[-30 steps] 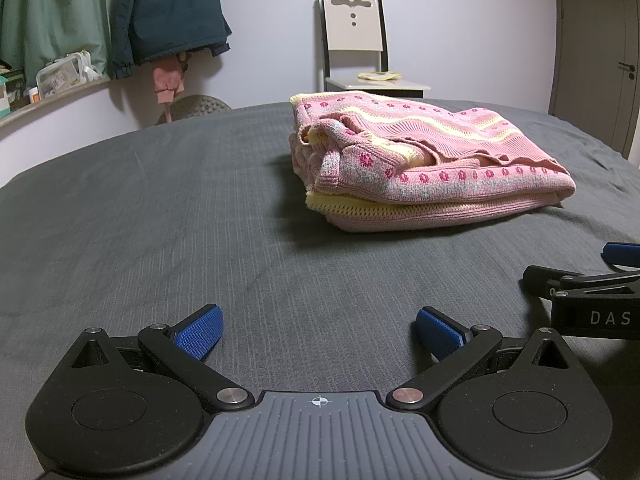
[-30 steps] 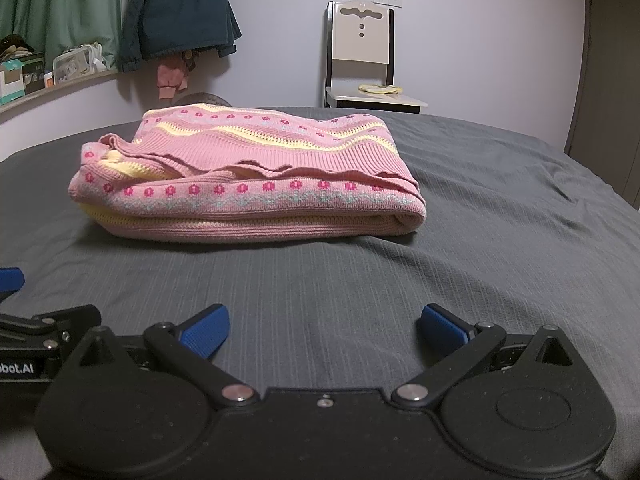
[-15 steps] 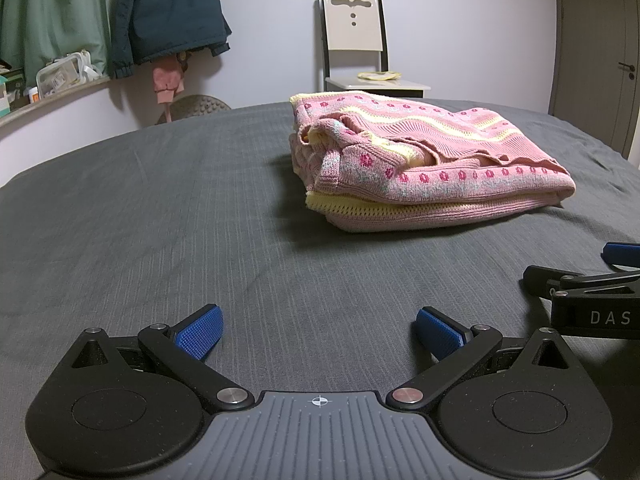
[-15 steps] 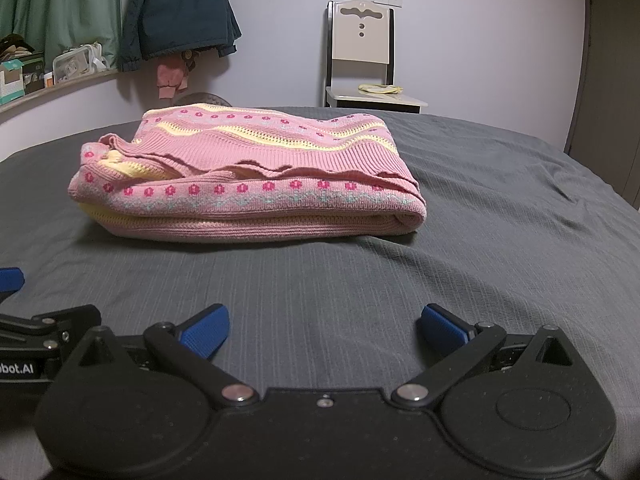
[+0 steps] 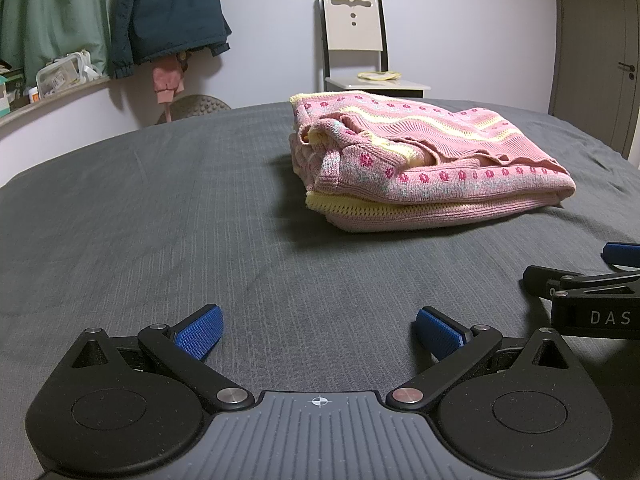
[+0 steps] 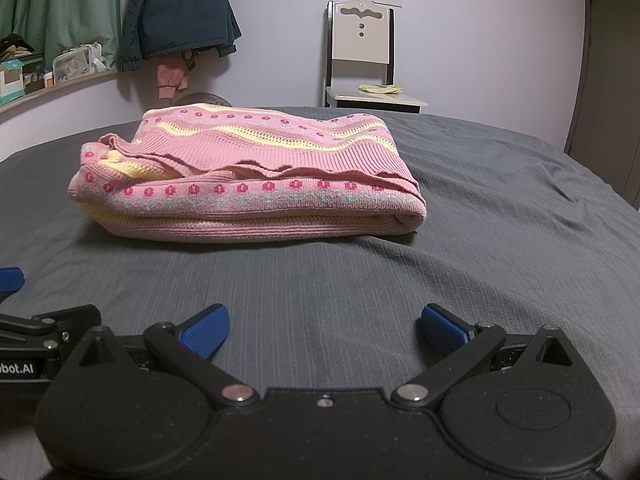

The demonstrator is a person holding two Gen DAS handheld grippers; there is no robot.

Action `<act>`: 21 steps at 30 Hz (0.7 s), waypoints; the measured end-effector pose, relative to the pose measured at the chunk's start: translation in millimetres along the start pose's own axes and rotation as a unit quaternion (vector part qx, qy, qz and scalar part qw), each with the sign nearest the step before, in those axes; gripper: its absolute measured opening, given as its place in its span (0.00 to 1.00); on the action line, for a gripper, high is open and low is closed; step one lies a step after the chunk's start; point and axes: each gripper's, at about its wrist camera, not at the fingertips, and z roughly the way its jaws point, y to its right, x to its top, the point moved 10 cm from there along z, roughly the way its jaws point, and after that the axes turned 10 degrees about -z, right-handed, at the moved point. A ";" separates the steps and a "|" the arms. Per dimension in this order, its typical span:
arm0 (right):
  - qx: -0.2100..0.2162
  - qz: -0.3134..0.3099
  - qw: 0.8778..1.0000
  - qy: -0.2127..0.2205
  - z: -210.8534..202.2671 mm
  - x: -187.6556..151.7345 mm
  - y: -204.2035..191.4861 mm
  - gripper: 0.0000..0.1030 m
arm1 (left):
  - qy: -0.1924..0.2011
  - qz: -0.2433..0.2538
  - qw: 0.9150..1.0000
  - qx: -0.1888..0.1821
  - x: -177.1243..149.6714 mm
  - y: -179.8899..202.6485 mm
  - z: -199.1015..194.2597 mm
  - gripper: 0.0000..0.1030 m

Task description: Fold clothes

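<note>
Folded pink sweater (image 6: 256, 184) with yellow stripes, flat on grey bedsheet (image 6: 480, 240).

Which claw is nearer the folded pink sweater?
Hard to call; perhaps the right. The right claw faces the sweater squarely; the left claw sits off to its left. Both are open, touching nothing.

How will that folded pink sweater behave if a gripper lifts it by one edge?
The pink sweater is soft knit, so it would probably droop. Its loose stacked layers look likely to slide apart and unfold. It is bulky, but probably light.
</note>
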 end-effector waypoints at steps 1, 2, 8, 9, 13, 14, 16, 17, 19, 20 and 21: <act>0.000 0.000 1.000 0.000 0.0 0.0 0.2 1.00 | 0.000 0.000 1.000 0.000 0.1 -0.6 0.1 1.00; 0.000 0.000 1.000 0.000 0.1 0.0 0.3 1.00 | 0.000 0.000 1.000 0.000 0.1 -0.8 0.1 1.00; 0.000 0.000 1.000 0.001 0.2 -0.1 0.1 1.00 | 0.000 0.000 1.000 0.000 0.3 -0.9 0.5 1.00; 0.000 0.000 1.000 0.001 0.3 -0.1 0.0 1.00 | 0.000 0.000 1.000 0.000 0.3 -1.1 0.5 1.00; 0.000 0.000 1.000 0.003 0.1 -0.4 -0.5 1.00 | 0.000 0.001 1.000 0.000 0.4 -1.8 0.4 1.00; 0.000 0.001 1.000 0.003 -0.1 -0.4 -0.6 1.00 | 0.000 0.001 1.000 0.000 0.4 -1.8 0.4 1.00; 0.000 0.001 1.000 0.004 -0.3 -0.8 -0.9 1.00 | 0.000 0.001 1.000 0.000 0.5 -1.6 0.3 1.00; 0.000 0.001 1.000 0.004 -0.3 -0.8 -0.8 1.00 | 0.000 0.001 1.000 0.000 0.5 -1.5 0.3 1.00; 0.000 0.001 1.000 0.005 -0.5 -1.0 -0.9 1.00 | 0.001 0.001 1.000 0.000 0.4 -1.4 0.1 1.00; 0.000 0.001 1.000 0.005 -0.5 -1.0 -0.9 1.00 | 0.001 0.001 1.000 0.000 0.4 -1.5 0.2 1.00; 0.000 0.001 1.000 0.005 -0.6 -1.0 -1.1 1.00 | 0.001 0.001 1.000 0.000 0.4 -1.7 0.3 1.00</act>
